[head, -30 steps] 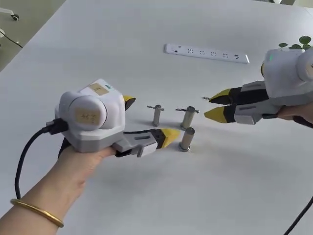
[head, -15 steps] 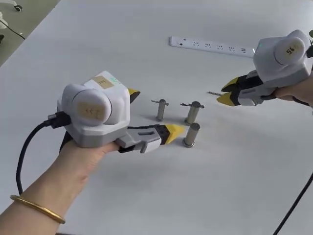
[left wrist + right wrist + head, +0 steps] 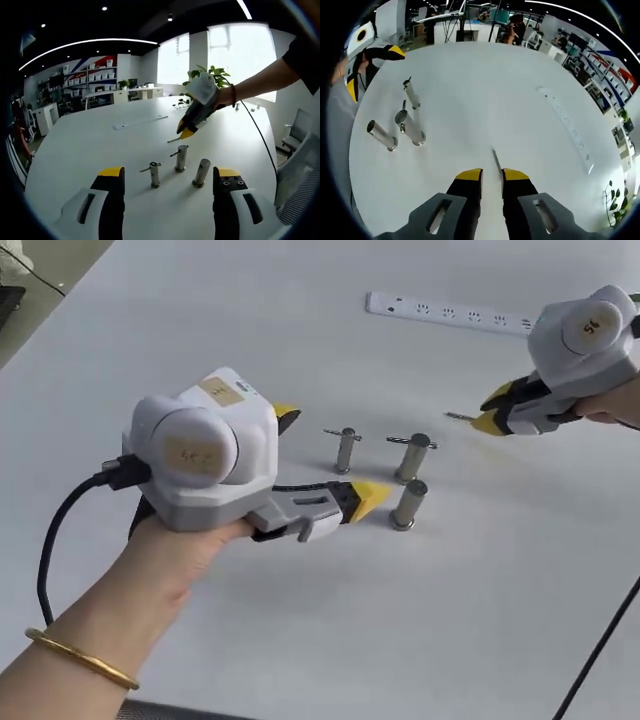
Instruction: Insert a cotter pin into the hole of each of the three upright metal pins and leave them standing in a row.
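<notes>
- the left gripper (image 3: 328,455) is wide open and holds nothing. a hand (image 3: 185,550) keeps it low over the white desk (image 3: 300,640).
- three upright pins stand just in front of its open jaws. the first metal pin (image 3: 155,175) is nearest its left jaw. the second metal pin (image 3: 181,158) is a bit further out. the third metal pin (image 3: 201,173) is nearest its right jaw.
- the first and second each have a thin cross pin (image 3: 397,439) through the top. the third has an open hole near its top.
- the right gripper (image 3: 492,412) is closed on a loose cotter pin (image 3: 460,417). the pin sticks out past its tips.
- this gripper is up off the desk, and the three pins stand well apart from it. in the right gripper view they are far off to the left of its jaws.
- a power strip (image 3: 450,315) lies on the desk far out past both grippers.
</notes>
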A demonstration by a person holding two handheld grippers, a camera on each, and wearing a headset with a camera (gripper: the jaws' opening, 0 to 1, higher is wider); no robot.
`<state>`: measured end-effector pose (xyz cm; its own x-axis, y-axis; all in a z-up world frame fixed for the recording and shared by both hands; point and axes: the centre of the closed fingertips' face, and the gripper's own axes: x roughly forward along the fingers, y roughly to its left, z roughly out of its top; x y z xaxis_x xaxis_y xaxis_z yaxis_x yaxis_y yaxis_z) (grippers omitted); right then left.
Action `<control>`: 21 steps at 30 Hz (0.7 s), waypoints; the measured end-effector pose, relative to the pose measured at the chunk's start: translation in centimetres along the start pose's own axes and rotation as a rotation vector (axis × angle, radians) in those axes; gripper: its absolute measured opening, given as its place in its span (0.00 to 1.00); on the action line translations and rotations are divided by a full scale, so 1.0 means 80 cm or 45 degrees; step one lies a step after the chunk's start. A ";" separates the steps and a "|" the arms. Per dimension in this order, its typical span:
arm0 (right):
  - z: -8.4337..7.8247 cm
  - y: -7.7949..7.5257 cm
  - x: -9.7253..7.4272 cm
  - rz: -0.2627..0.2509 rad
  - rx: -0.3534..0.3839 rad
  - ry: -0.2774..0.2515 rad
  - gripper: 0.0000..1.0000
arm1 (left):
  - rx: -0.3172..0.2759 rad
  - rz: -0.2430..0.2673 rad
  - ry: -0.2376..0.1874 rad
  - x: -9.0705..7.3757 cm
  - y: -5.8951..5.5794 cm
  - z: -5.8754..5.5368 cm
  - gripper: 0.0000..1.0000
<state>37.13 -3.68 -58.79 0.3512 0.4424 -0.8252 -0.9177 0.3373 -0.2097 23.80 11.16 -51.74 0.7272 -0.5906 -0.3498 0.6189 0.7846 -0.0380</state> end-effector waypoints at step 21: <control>-0.018 -0.011 0.016 0.102 0.013 0.122 0.07 | 0.004 0.024 0.036 0.001 0.007 -0.011 0.69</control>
<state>38.12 -4.61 -60.39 0.2568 0.3867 -0.8857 -0.9401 0.3125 -0.1362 23.92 11.70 -52.64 0.7303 -0.5701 -0.3765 0.6060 0.7950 -0.0282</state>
